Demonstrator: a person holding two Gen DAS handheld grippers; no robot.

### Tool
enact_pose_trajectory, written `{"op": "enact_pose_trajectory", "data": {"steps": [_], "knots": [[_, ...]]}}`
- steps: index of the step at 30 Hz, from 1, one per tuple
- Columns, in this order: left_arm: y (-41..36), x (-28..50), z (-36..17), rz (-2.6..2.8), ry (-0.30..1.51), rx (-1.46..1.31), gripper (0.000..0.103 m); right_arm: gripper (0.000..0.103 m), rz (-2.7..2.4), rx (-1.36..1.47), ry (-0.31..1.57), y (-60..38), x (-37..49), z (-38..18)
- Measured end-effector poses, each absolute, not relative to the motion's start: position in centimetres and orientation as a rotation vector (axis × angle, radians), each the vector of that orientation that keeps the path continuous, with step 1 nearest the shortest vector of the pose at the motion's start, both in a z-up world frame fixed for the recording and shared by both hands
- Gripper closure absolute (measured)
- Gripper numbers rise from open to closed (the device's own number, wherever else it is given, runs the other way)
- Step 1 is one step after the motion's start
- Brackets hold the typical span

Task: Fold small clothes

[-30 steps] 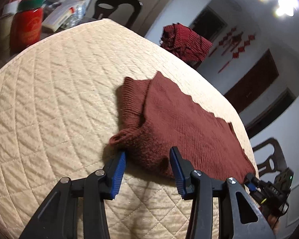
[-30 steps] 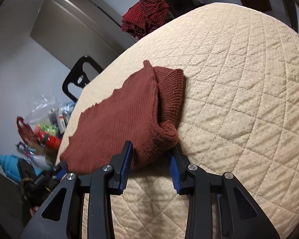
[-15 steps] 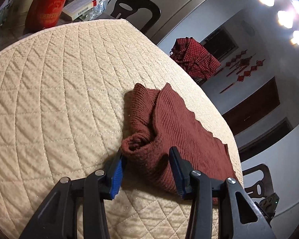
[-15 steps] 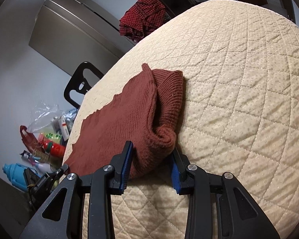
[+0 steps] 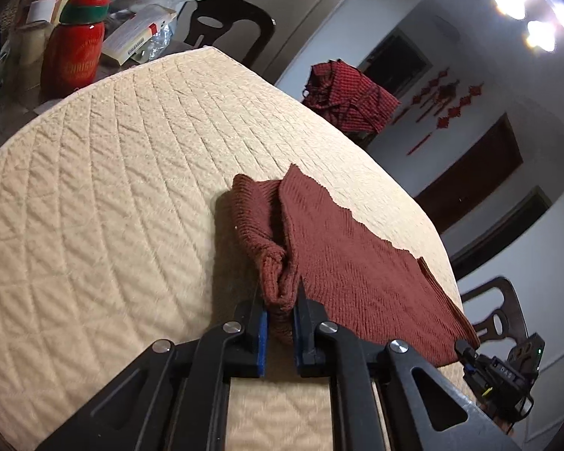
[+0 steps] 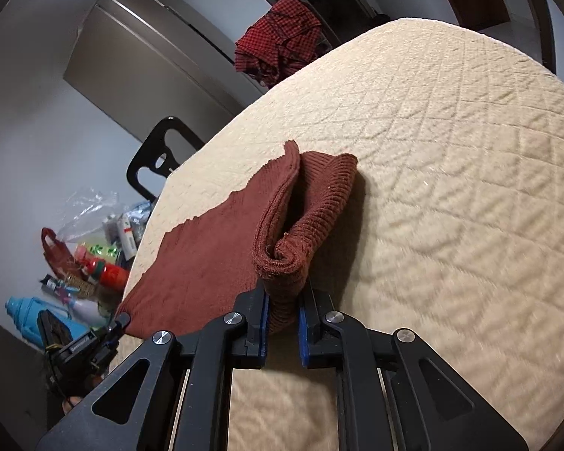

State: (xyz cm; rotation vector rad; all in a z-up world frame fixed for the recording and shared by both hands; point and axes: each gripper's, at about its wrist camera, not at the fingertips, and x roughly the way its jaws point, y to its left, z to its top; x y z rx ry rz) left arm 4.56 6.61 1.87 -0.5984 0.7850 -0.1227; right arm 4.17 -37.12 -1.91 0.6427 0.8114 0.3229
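A small rust-brown knit sweater (image 5: 342, 248) lies on a cream quilted table cover (image 5: 112, 188). My left gripper (image 5: 280, 310) is shut on the near left corner of the sweater, at its ribbed edge. My right gripper (image 6: 284, 310) is shut on the near right corner of the sweater (image 6: 206, 255), where the knit is bunched into a thick roll. Both pinched corners are lifted slightly off the cover. Each gripper also shows at the far corner in the other's view, the right gripper (image 5: 466, 353) and the left gripper (image 6: 118, 321).
A red checked garment (image 5: 349, 94) lies heaped at the table's far edge. A red bottle (image 5: 77, 52), boxes and plastic bags crowd the left end. Dark chairs (image 5: 229, 22) stand around the table. The quilted cover (image 6: 451, 188) stretches to the right.
Both grippers have closed from open onto the sweater's near corners. The knit has bunched between the jaws and risen off the cover.
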Motion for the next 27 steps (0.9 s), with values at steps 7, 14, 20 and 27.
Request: {"op": "enact_pose_trajectory", "data": {"steps": [7,14,20,27], "knots": [[6.4,0.6,0.9,-0.16,0.85,-0.564,0.091,0.091,0.297,0.641,0.885,-37.9,-0.6,-2.2],[6.2,-0.3,-0.4,-0.184,0.892,-0.532,0.091,0.091,0.261,0.623,0.933,-37.9,-1.2,-3.8],[6.5,-0.5,-0.2,-0.203,0.887,-0.526,0.087,0.087,0.268,0.537,0.931,-37.5,-1.8,-2.8],[7.8,-2.4,1.5,-0.14,0.832,-0.478,0.085,0.085,0.231,0.407,0.839,-38.1,-4.1,-0.2]]}}
